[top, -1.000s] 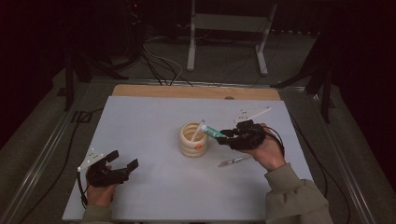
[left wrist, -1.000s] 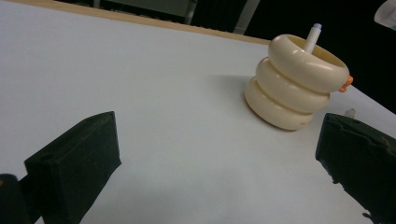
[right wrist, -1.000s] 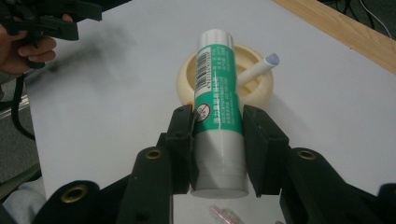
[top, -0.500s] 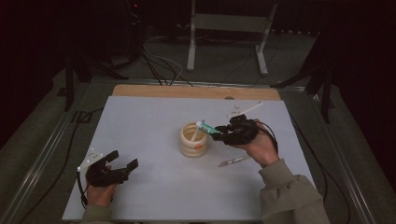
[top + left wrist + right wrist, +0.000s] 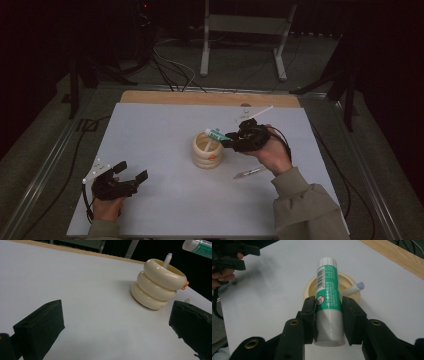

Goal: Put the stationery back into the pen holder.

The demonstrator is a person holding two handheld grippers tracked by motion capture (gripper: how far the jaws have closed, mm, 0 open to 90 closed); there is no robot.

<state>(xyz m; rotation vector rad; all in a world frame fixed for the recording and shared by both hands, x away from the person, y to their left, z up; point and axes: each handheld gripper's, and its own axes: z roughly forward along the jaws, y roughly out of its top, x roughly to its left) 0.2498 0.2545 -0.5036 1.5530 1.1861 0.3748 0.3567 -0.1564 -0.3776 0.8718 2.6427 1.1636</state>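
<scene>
Two grippers were over the white tabletop [image 5: 165, 125] in the high view. The right gripper [image 5: 230, 139] was held above the middle of the tabletop, toward its right side, its jaws clamped on a green and white glue stick [image 5: 217, 134] whose free end reached out over the rim of a cream ringed holder [image 5: 207, 150]. That holder stood near the centre of the tabletop with a white pen [image 5: 212, 145] leaning inside it. Another pen [image 5: 248, 173] lay flat on the tabletop just right of the holder, toward the near edge, and a white stick [image 5: 262, 112] lay toward the far edge behind the right hand [image 5: 272, 152]. The left gripper [image 5: 131, 172] was low by the near left corner, its jaws spread apart with nothing between them.

From the left gripper view, the two black jaws stood wide apart over bare white tabletop [image 5: 75, 290]. The holder [image 5: 157, 286] rose beyond them to the right, a white pen tip [image 5: 168, 258] poking from its mouth, and the end of the glue stick [image 5: 198, 247] hung in the upper right corner, above the holder and apart from it.

From the right gripper view, both jaws pressed on the lower half of the glue stick [image 5: 328, 293], which pointed away over the open mouth of the holder [image 5: 352, 282]. The white pen [image 5: 354, 288] leaned against the holder's right rim. The left gripper [image 5: 245, 257] was at the upper left, well apart.
</scene>
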